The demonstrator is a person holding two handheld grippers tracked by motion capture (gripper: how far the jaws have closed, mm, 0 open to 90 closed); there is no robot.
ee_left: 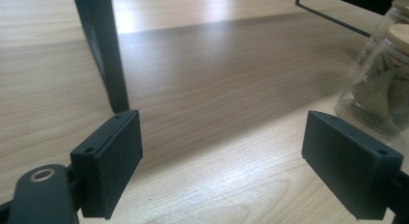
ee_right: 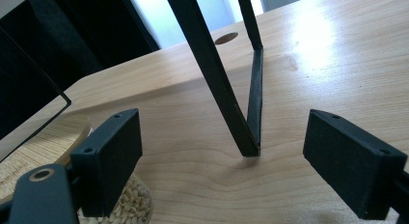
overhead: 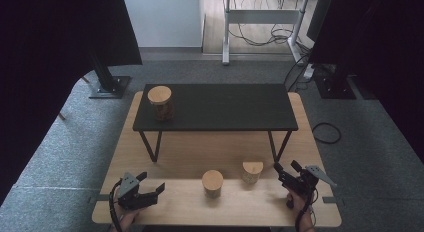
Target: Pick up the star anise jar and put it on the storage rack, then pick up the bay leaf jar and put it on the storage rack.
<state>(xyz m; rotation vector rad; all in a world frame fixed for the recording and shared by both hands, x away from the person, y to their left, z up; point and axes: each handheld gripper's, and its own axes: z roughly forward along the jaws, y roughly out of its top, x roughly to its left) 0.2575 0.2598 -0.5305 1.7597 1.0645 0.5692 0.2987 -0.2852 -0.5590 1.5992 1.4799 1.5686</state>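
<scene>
Three glass jars with wooden lids are in the high view. One jar (overhead: 160,103) stands on the left end of a black shelf (overhead: 220,107). Two stand on the wooden table (overhead: 175,202) in front: a middle jar (overhead: 212,183) and a jar further right (overhead: 252,172). My left gripper (overhead: 152,182) rests low at the front left, open, nothing between its pads (ee_left: 113,161). The leaf-filled jar (ee_left: 381,98) lies off to its right. My right gripper (overhead: 286,166) is open at the front right, just right of the bean-filled jar (ee_right: 128,202).
The shelf's thin black legs stand on the table: one leg (ee_left: 103,50) just ahead of my left gripper, a V-shaped leg (ee_right: 236,103) straight ahead of my right gripper. Grey carpet, dark curtains and a desk frame (overhead: 265,17) surround the table.
</scene>
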